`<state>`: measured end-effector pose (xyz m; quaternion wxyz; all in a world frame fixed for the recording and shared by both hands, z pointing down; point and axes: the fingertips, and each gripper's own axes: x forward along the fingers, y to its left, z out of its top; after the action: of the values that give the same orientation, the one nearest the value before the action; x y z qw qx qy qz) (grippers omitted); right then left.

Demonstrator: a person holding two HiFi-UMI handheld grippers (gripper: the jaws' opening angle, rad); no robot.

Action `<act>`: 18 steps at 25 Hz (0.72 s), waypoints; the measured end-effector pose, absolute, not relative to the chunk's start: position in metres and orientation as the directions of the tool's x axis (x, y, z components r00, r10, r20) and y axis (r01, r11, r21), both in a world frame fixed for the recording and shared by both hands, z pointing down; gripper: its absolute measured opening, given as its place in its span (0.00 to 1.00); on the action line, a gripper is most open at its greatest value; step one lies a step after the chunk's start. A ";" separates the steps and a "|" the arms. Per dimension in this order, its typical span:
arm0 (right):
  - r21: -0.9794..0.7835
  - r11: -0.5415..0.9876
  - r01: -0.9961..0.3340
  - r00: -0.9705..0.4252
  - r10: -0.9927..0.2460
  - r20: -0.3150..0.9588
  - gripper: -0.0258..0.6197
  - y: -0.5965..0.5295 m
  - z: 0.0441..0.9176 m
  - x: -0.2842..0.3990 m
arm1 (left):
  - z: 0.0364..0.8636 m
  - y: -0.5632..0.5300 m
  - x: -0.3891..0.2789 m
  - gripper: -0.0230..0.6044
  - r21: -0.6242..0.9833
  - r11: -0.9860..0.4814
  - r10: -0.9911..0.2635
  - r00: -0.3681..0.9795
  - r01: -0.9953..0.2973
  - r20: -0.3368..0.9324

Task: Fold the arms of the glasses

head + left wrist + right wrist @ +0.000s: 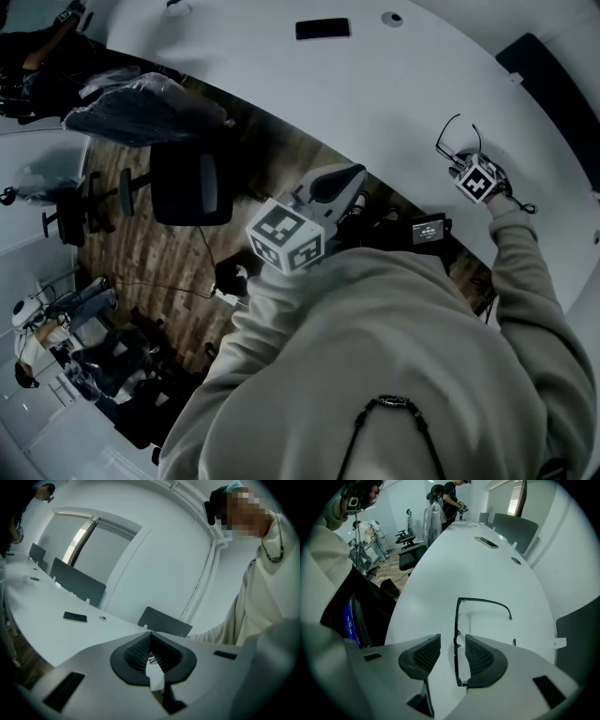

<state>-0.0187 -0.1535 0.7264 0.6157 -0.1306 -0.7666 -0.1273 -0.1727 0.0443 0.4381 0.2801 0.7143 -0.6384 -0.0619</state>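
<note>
- Looking along the right gripper (453, 638), what stands between its fingers (480, 656)?
- The glasses (456, 620). Their front frame runs straight through the gap. It is much closer to the finger on that view's right than to the other one, and its near end sits just at that finger's inner edge. The fingers are spread wide, and neither pad presses on the frame.
- And the arms of the glasses?
- One arm (487, 603) leaves the far end of the frame, beyond the fingertips, and reaches away to the right. It is unfolded. A small dark tip shows past the outer edge of the right-side finger. Whether it is the other arm's end I cannot tell.
- Where do the glasses rest?
- On the white tabletop (487, 569), directly below the fingers, which point steeply down at it.
- What about the left gripper (150, 634)?
- Its fingers (136, 651) are pressed together with nothing between them. They are held in the air, well apart from the glasses. A phone (75, 617) lies on the tabletop far ahead of those fingertips and to their left.
</note>
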 end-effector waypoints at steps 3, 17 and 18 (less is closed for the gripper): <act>0.055 0.921 0.384 -0.192 0.021 0.981 0.26 -0.156 0.734 -0.021 | 0.441 0.048 -0.174 0.04 0.482 -0.018 -0.947 0.170 -0.876 0.272; 0.120 0.914 0.387 -0.197 -0.045 0.979 0.13 -0.151 0.732 -0.021 | 0.446 0.062 -0.172 0.04 0.476 -0.024 -0.942 0.178 -0.879 0.283; 0.123 0.916 0.383 -0.201 -0.047 0.979 0.13 -0.150 0.730 -0.021 | 0.445 0.062 -0.172 0.05 0.476 -0.028 -0.943 0.182 -0.879 0.280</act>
<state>-0.0207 -0.1503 0.7295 0.6223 -0.1112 -0.7553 -0.1728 -0.1718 0.0618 0.4451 0.2828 0.7148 -0.6371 -0.0560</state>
